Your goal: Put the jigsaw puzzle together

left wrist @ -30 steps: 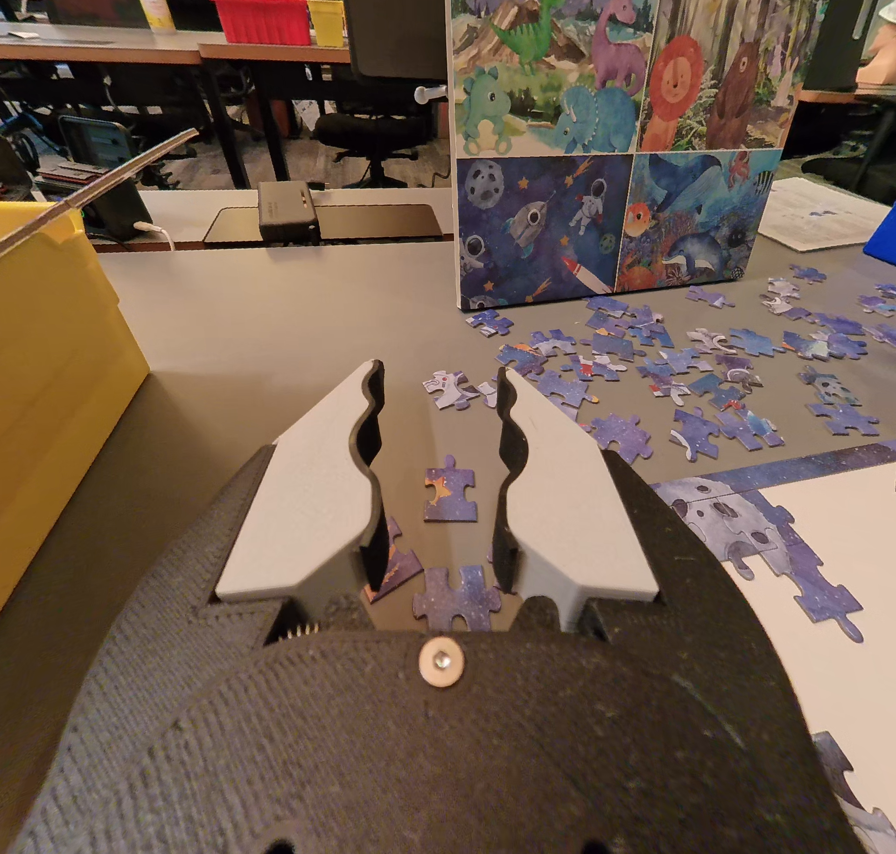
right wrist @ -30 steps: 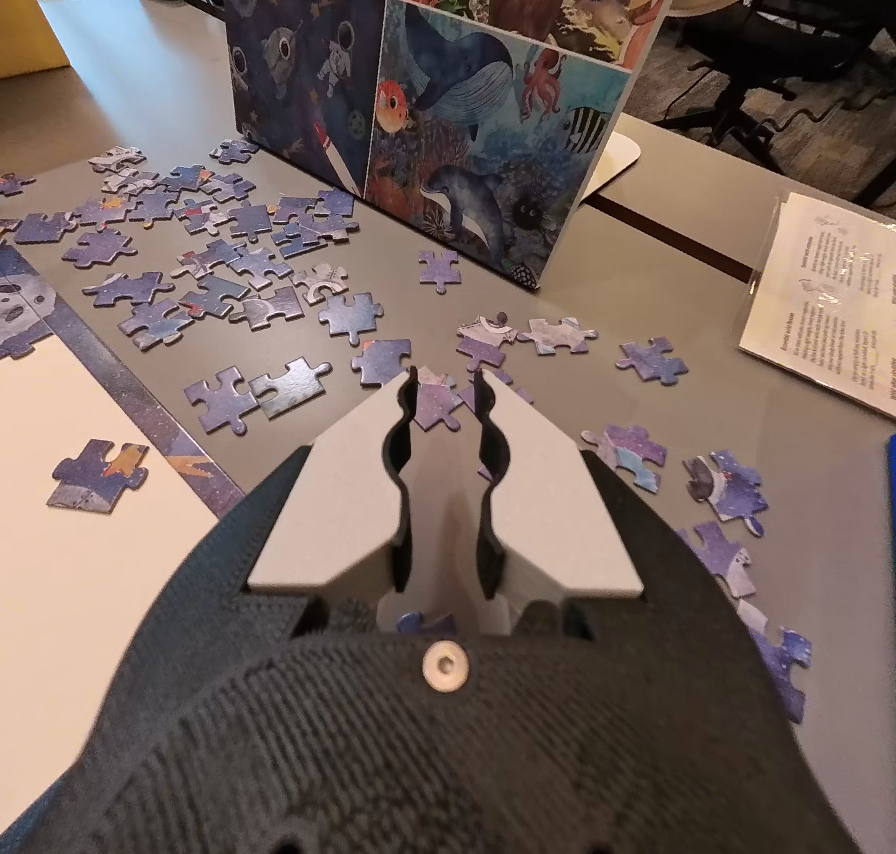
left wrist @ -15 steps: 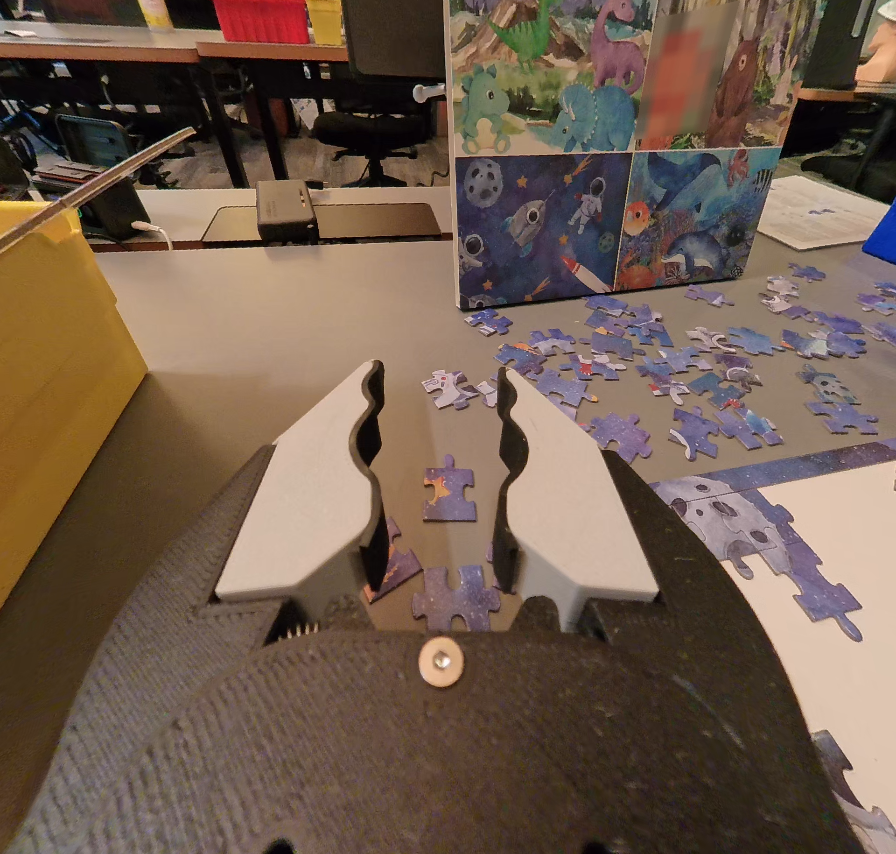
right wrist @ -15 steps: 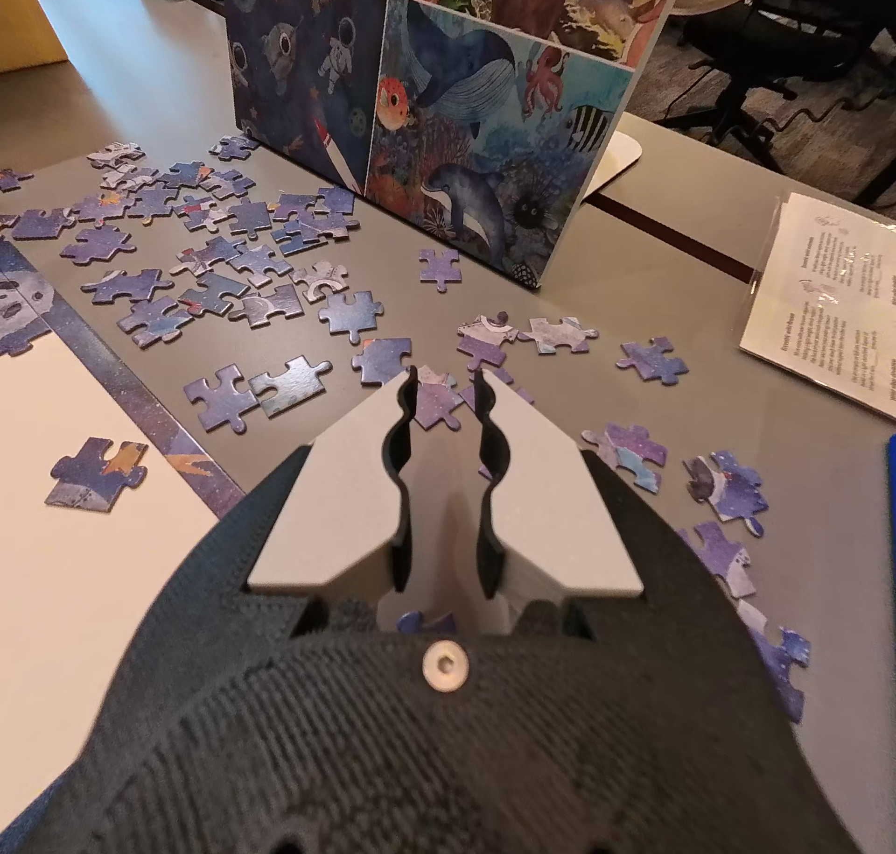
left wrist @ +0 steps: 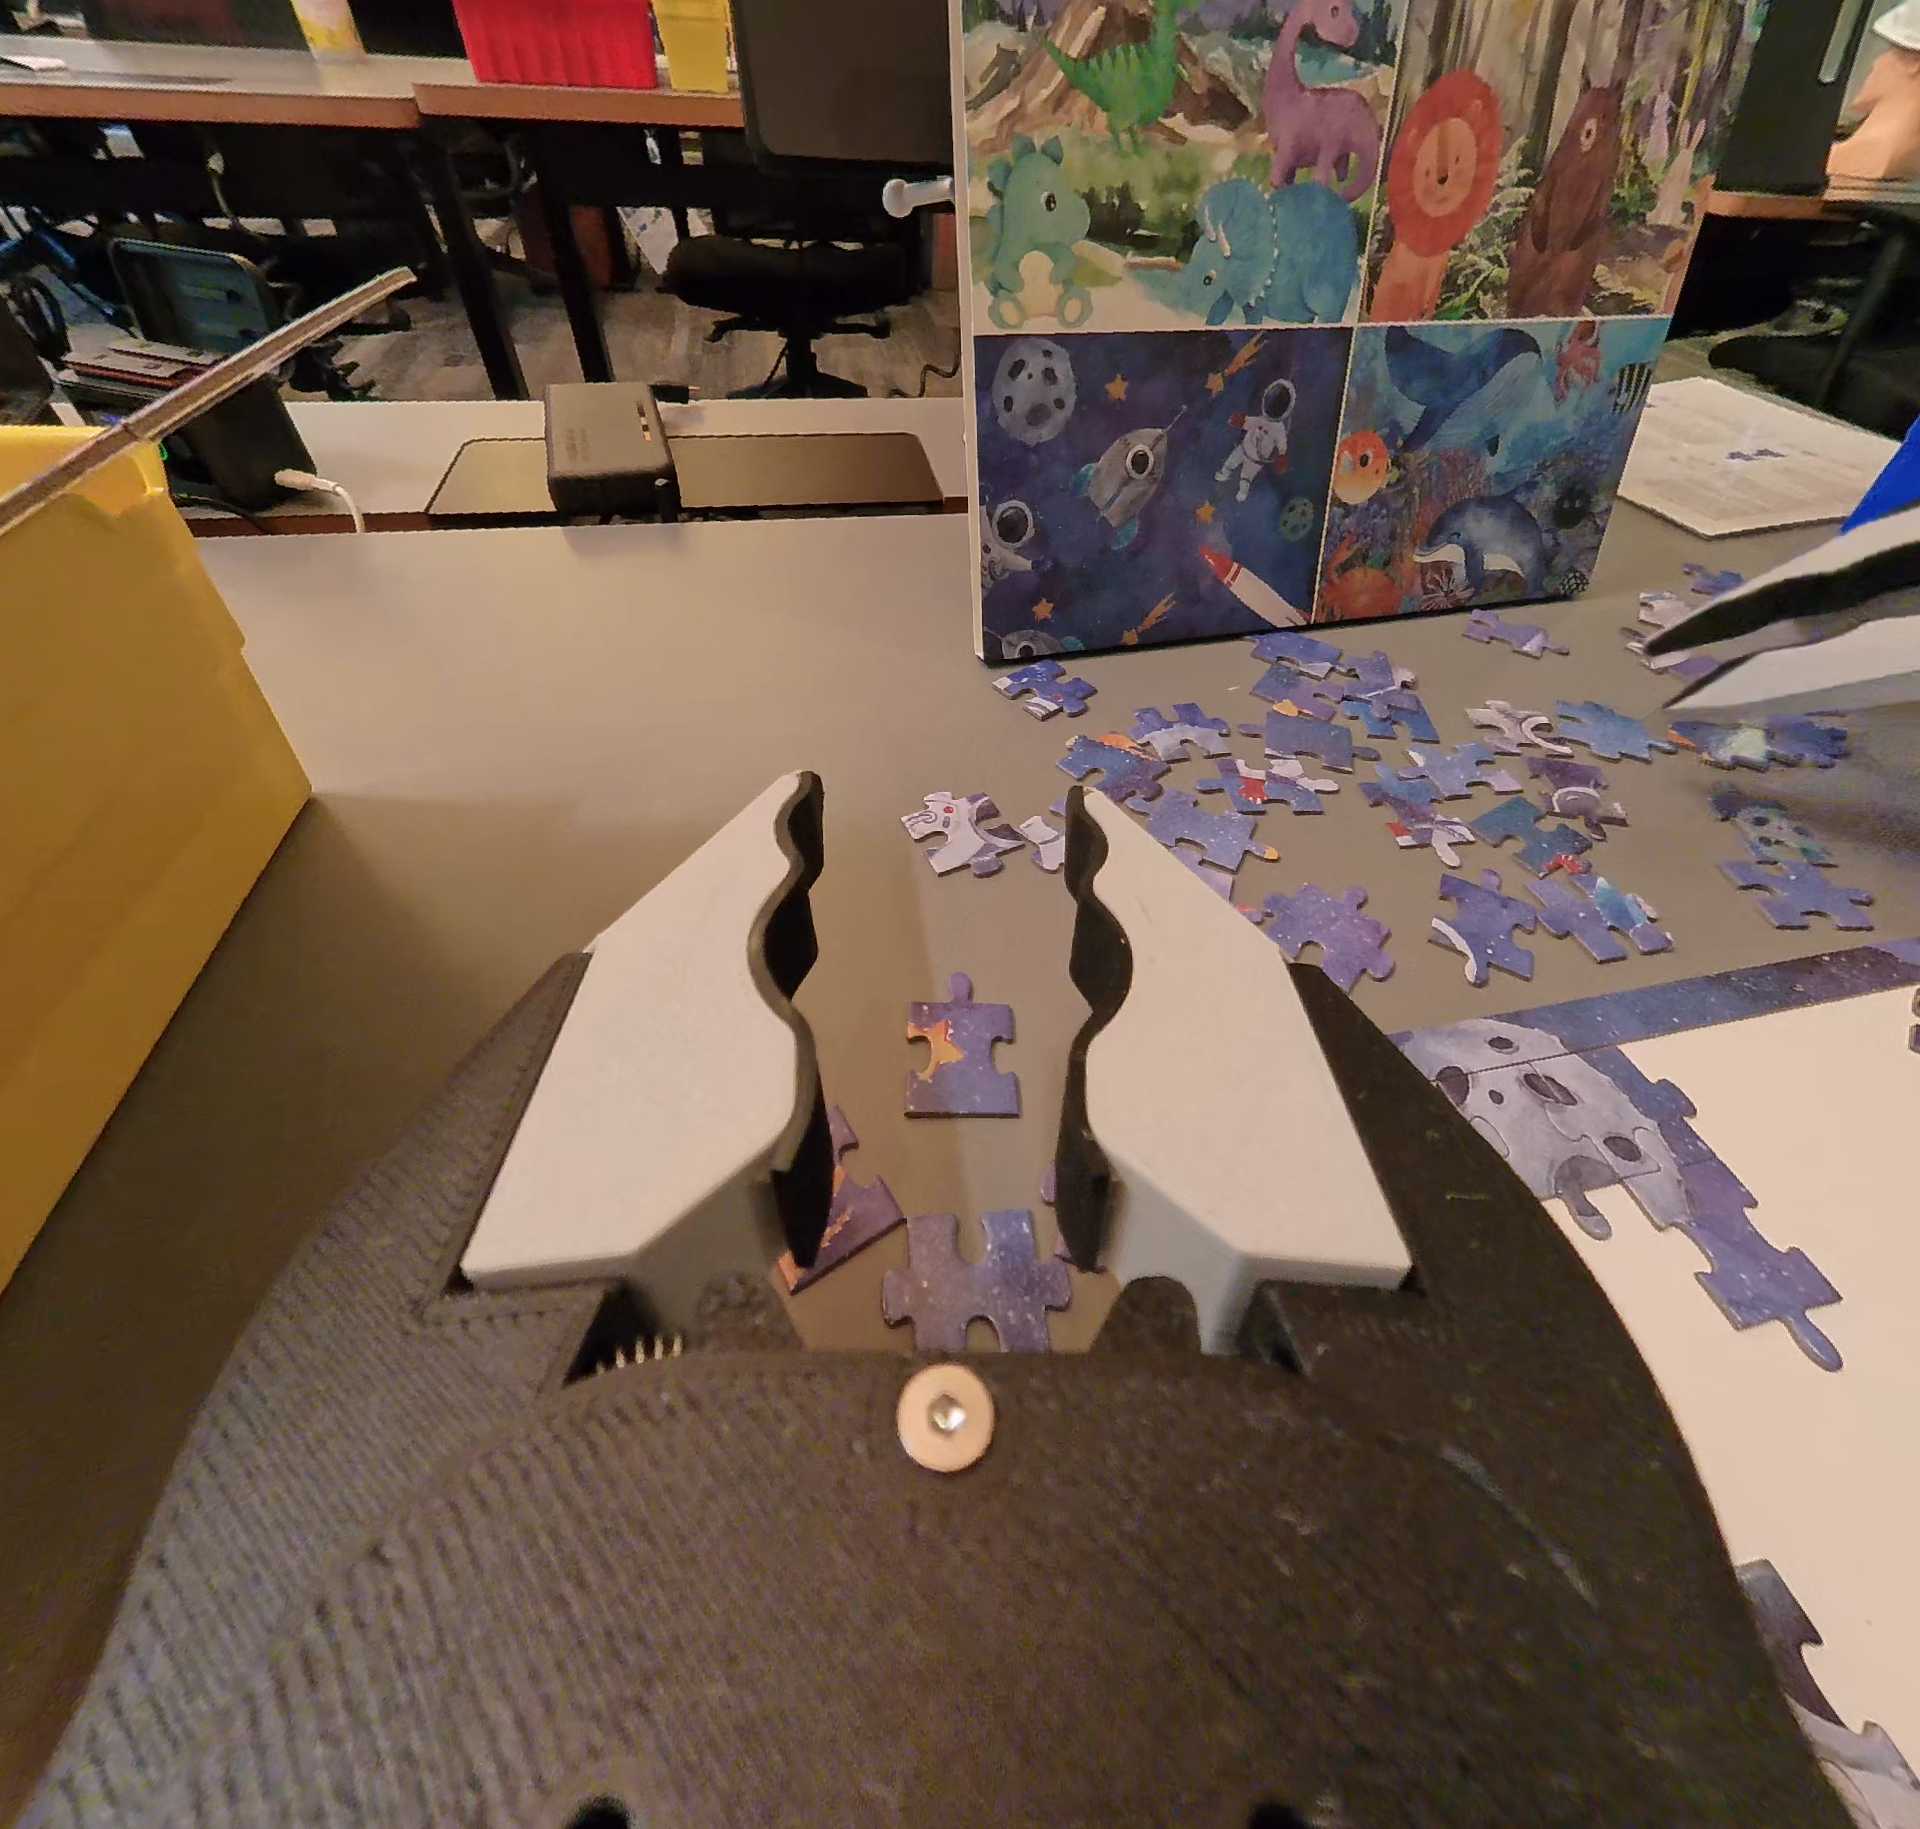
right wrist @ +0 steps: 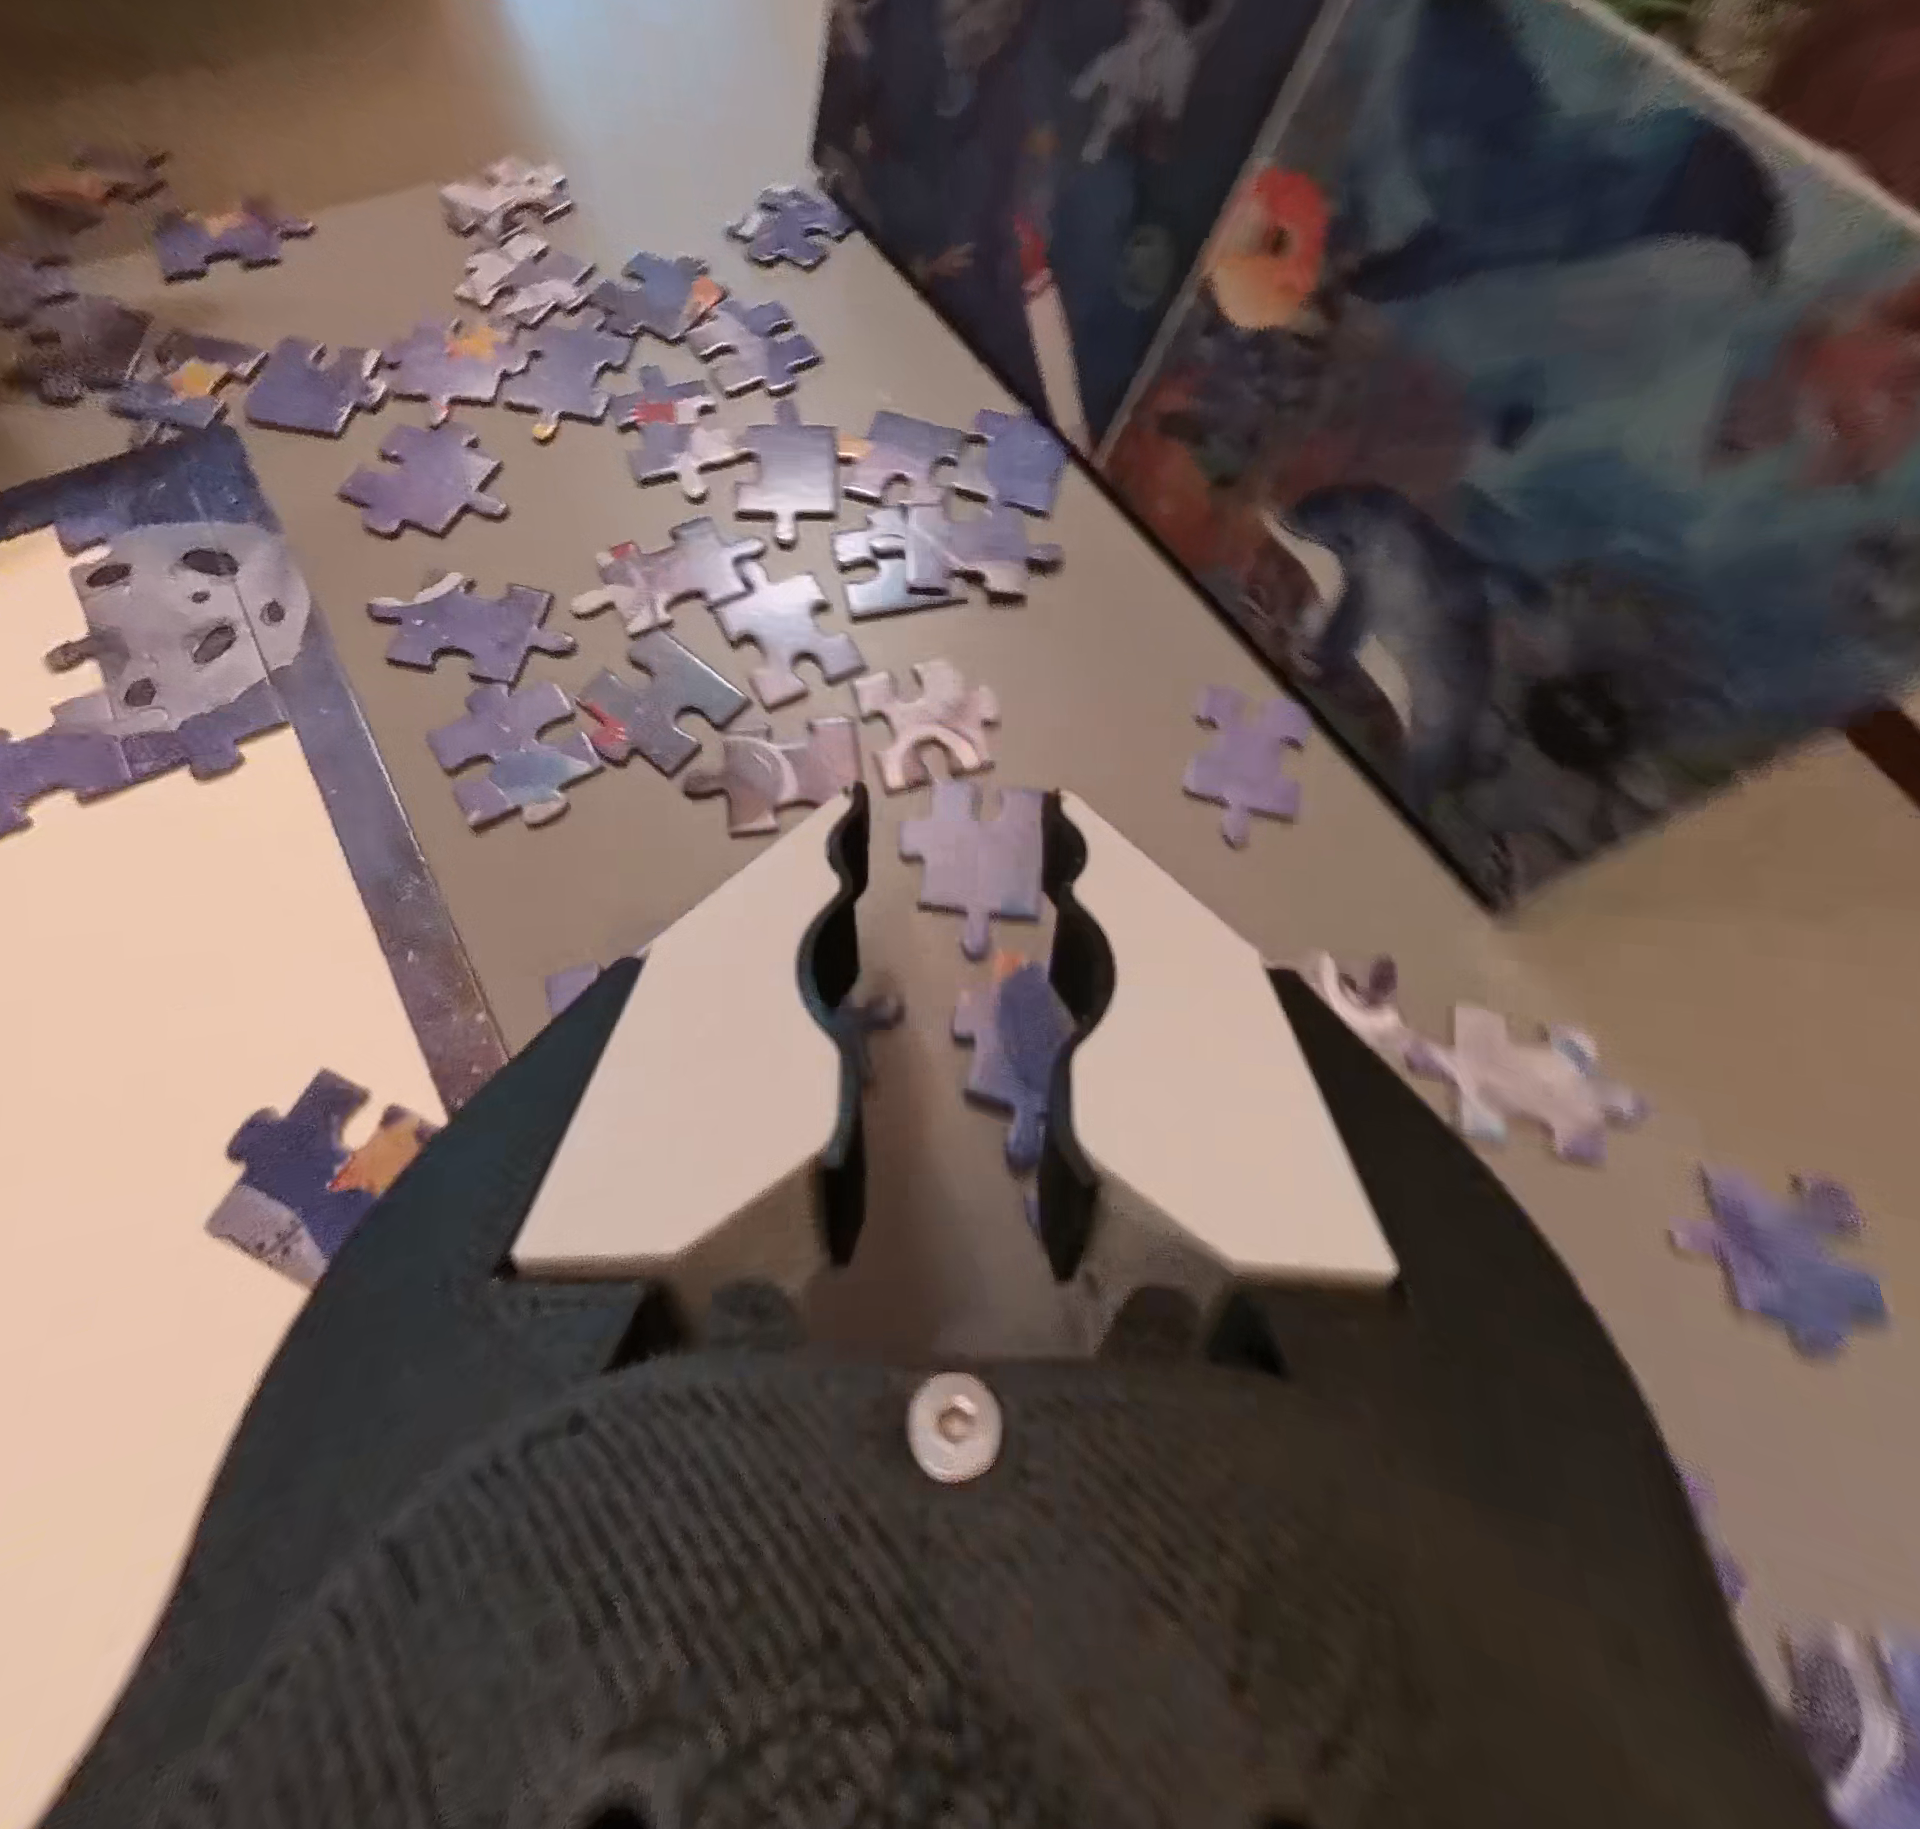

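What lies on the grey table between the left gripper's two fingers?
In the left wrist view, a flat blue jigsaw piece with an orange star lies loose on the grey table between the open left gripper's fingers, touching neither.

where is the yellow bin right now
In the left wrist view, the yellow bin stands at the far left edge on the grey table, left of the open left gripper and well apart from the scattered puzzle pieces.

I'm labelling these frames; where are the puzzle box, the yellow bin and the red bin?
puzzle box [left wrist: 1320,325], left wrist view, middle of its illustrated front.
yellow bin [left wrist: 114,792], left wrist view, its side wall.
red bin [left wrist: 551,29], left wrist view, its front wall.
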Motion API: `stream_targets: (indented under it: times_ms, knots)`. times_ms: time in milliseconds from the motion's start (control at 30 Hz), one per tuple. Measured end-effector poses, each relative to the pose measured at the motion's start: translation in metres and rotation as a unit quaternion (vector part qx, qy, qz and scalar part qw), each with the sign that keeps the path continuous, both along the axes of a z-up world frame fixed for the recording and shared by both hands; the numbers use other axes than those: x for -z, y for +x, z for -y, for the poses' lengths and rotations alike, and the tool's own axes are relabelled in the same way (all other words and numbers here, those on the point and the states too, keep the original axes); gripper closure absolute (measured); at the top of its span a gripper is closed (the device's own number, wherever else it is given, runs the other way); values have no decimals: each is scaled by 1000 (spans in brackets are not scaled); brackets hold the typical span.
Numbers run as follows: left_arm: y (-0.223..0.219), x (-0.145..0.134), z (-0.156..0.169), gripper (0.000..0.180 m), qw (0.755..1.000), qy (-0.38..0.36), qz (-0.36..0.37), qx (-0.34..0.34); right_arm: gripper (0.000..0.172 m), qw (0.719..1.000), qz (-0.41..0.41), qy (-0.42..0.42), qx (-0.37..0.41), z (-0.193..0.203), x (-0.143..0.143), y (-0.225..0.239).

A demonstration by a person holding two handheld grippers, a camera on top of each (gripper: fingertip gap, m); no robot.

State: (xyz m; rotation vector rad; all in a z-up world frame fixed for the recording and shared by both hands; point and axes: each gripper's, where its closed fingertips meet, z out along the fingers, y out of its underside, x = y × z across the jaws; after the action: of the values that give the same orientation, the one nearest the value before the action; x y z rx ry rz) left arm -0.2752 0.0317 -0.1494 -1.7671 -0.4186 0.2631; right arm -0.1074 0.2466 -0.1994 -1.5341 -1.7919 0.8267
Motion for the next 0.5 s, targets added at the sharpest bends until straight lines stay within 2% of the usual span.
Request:
stream_targets:
  times_ms: [100,267,433,500]
  knots:
    - [0,0,0,135,1000,0,0,0,138,999,37,14,-37,7,9,-16]
    - [1,0,0,135,1000,1,3,3,129,995,77,-35,-47,10,28,-21]
    - [2,1,-2,135,1000,-3,6,8,146,979,105,-127,-121,38,25,2]
    - [2,1,-2,135,1000,-3,5,9,147,978,98,-127,-131,39,21,4]
